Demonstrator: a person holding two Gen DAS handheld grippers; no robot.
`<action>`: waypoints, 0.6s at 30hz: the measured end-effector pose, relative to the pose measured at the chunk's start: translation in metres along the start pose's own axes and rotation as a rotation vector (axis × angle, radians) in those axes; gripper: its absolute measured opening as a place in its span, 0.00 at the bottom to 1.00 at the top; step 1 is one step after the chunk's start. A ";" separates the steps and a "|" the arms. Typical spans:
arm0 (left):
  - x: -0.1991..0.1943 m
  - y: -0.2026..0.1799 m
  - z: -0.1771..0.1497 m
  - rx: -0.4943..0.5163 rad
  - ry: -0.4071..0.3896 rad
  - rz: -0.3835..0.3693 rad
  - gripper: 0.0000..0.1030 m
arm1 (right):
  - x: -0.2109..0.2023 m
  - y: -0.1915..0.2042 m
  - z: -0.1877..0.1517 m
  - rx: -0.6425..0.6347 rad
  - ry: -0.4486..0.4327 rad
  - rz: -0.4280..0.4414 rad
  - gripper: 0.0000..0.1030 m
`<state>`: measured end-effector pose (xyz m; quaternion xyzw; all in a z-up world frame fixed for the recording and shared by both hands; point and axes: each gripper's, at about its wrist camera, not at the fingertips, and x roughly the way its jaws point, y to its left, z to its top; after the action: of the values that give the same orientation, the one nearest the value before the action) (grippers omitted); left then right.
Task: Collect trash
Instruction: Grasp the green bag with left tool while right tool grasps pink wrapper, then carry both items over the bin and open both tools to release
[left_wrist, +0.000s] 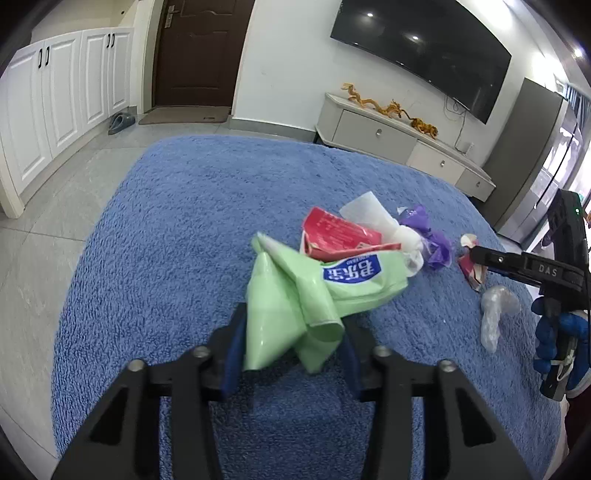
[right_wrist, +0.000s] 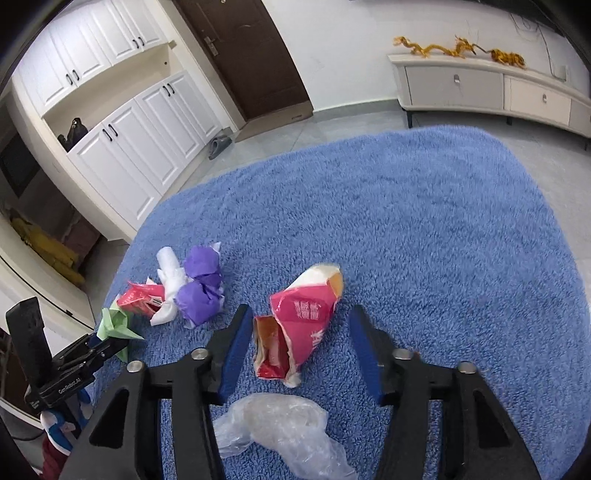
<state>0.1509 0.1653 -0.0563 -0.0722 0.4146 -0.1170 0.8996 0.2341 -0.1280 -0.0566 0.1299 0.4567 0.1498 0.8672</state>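
Note:
A light green plastic bag (left_wrist: 291, 295) with a blue label rises from the blue rug (left_wrist: 177, 229). My left gripper (left_wrist: 293, 321) is shut on its lower folds, both blue pads against it. In the right wrist view the left gripper (right_wrist: 110, 341) holds the green bag (right_wrist: 118, 325) at the left edge. A crumpled pink wrapper (right_wrist: 303, 317) lies between the pads of my right gripper (right_wrist: 299, 310), which is open, with gaps on both sides. In the left wrist view the right gripper (left_wrist: 476, 256) reaches in beside that pink wrapper (left_wrist: 471, 271).
Behind the green bag lie a red carton (left_wrist: 332, 236), white tissue (left_wrist: 369, 214) and purple paper (left_wrist: 436, 247). A clear plastic bag (right_wrist: 280, 428) lies under my right gripper. A low TV cabinet (left_wrist: 399, 140) and white cupboards (left_wrist: 55, 99) border the tiled floor.

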 end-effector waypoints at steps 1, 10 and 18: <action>0.000 -0.001 -0.001 0.004 0.000 -0.002 0.31 | 0.002 -0.001 -0.001 0.008 -0.002 0.008 0.41; -0.018 -0.011 -0.008 0.010 -0.040 -0.005 0.21 | -0.027 -0.005 -0.009 0.011 -0.086 0.001 0.33; -0.050 -0.055 -0.037 0.038 -0.071 -0.044 0.21 | -0.093 -0.009 -0.038 0.011 -0.178 -0.023 0.33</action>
<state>0.0831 0.1246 -0.0312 -0.0684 0.3783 -0.1421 0.9121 0.1541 -0.1682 -0.0110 0.1425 0.3801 0.1253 0.9053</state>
